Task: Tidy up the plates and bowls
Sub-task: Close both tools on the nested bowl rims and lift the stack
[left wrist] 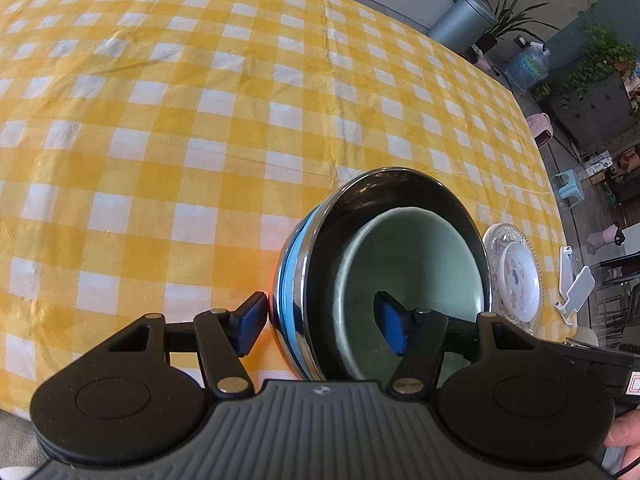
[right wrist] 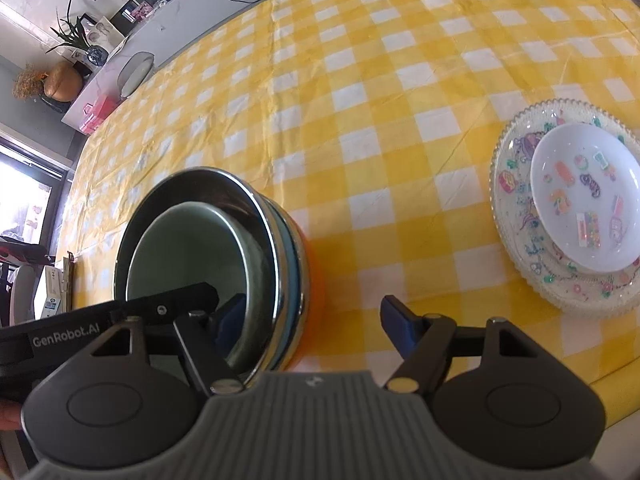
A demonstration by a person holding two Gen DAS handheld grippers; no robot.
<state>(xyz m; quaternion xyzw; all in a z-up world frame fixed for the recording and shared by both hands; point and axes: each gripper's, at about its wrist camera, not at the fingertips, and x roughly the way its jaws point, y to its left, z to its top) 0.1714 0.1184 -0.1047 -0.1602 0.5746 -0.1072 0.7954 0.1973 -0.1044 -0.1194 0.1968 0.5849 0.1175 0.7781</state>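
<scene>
A stack of bowls stands on the yellow checked tablecloth: a pale green bowl (left wrist: 416,272) nested in a steel bowl with a blue band (left wrist: 296,276). My left gripper (left wrist: 322,322) is open and straddles the stack's left rim, one finger outside, one inside. My right gripper (right wrist: 312,320) is open and straddles the stack's right rim (right wrist: 280,264), with the green bowl (right wrist: 200,248) to its left. A small white printed plate (right wrist: 588,200) lies on a clear patterned glass plate (right wrist: 516,200) to the right; both show in the left wrist view (left wrist: 516,276).
A white holder (left wrist: 574,284) lies beyond the plates at the table's right edge. The table's front edge (right wrist: 600,384) is close below the plates. Off the table stand a bin (left wrist: 460,20), plants and a small stool (left wrist: 570,184).
</scene>
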